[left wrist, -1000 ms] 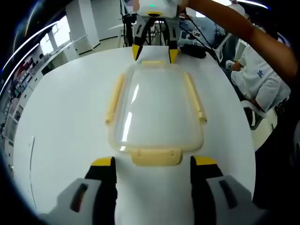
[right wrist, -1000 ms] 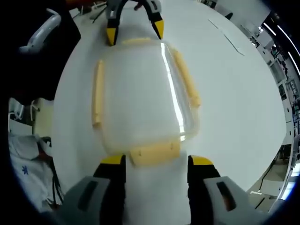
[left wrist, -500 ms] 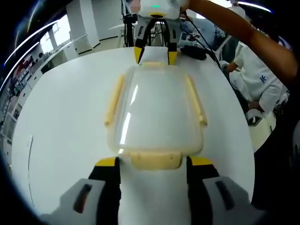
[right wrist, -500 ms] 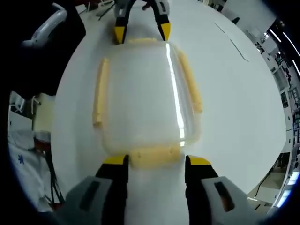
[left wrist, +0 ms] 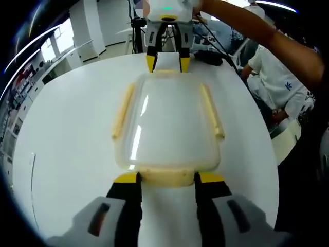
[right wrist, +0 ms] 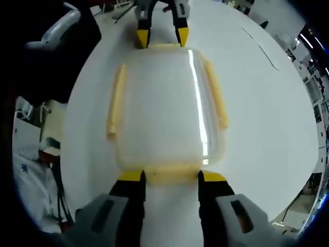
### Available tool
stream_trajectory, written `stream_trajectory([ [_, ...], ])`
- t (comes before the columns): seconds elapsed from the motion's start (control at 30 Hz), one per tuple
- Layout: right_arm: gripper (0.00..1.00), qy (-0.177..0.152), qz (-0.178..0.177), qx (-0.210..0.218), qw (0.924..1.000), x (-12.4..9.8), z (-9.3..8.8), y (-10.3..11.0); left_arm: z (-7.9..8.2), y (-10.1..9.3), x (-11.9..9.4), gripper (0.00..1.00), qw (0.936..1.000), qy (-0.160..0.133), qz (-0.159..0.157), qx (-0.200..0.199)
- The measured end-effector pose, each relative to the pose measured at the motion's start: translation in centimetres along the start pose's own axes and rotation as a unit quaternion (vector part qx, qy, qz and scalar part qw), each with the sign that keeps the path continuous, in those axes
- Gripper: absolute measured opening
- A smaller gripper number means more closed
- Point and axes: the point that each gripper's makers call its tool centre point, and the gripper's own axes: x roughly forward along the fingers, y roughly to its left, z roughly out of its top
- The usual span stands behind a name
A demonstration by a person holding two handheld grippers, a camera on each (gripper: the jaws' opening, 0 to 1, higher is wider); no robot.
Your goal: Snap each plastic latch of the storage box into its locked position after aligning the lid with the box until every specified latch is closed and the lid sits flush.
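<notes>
Storage boxes: one, a clear storage box (left wrist: 167, 123) with its lid (right wrist: 164, 103) on, atop a white round table (left wrist: 72, 134).
Yellow latches: four, one on each side of the lid.
Grippers: two, the left gripper (left wrist: 165, 178) and right gripper (right wrist: 177, 176), at opposite short ends.
People nearby: one, seated person (left wrist: 280, 82) in white.

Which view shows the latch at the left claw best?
The left gripper view: that latch lies big and near, between the left claw tips. The right gripper view shows it small at the box's far end.
</notes>
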Motion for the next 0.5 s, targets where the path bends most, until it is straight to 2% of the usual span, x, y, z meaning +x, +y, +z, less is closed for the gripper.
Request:
stream_trajectory([
  [0.1, 0.38, -0.004, 0.003, -0.006, 1.0, 0.1, 0.13, 0.06, 0.03, -0.01, 0.0, 0.35, 1.0, 0.0, -0.001, 0.0],
  [0.33, 0.4, 0.011, 0.009, -0.01, 0.9999, 0.13, 0.19, -0.12, -0.03, 0.09, -0.09, 0.35, 1.0, 0.006, -0.003, 0.006],
  [0.5, 0.38, 0.013, 0.011, -0.026, 0.9995, 0.21, 0.32, -0.01, -0.02, 0.09, -0.13, 0.35, 0.9998, 0.017, -0.004, 0.01],
])
